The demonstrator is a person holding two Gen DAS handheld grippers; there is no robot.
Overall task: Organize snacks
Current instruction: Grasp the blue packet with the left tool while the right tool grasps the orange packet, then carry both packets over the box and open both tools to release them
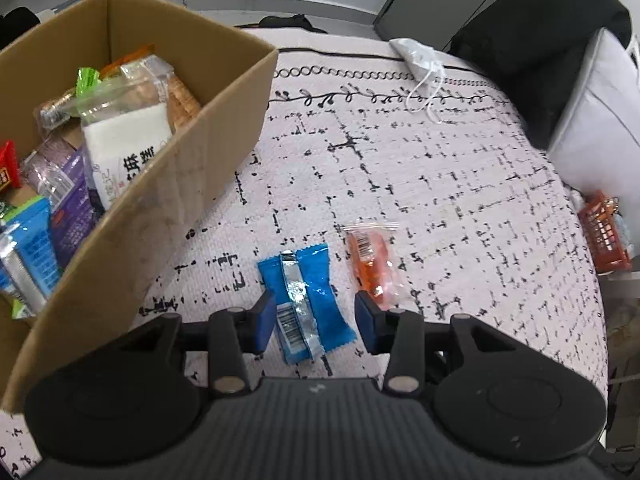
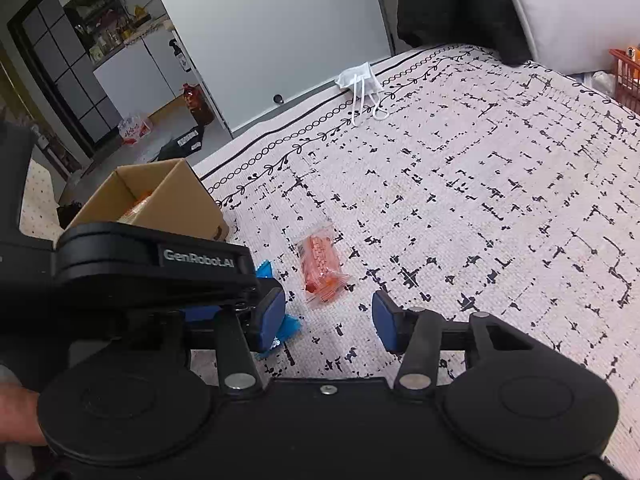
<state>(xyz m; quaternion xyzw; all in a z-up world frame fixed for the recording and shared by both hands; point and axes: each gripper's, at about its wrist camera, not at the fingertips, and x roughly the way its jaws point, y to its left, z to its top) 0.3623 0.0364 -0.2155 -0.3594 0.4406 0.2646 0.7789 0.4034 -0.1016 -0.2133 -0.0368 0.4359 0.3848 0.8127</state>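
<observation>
A blue snack packet (image 1: 306, 302) lies on the patterned cloth between the open fingers of my left gripper (image 1: 316, 322). An orange snack packet (image 1: 374, 266) lies just right of it, by the right fingertip. A cardboard box (image 1: 192, 152) at the left holds several snack packs. In the right wrist view my right gripper (image 2: 328, 320) is open and empty above the cloth, with the orange packet (image 2: 322, 268) just ahead of it. The left gripper's body (image 2: 152, 260) hides most of the blue packet (image 2: 286, 328). The box (image 2: 168, 196) stands behind.
A white face mask (image 1: 420, 60) lies at the cloth's far edge. An orange basket (image 1: 604, 232) sits at the right edge beside a grey cushion (image 1: 600, 112). A dark garment (image 1: 540, 40) is draped at the back right.
</observation>
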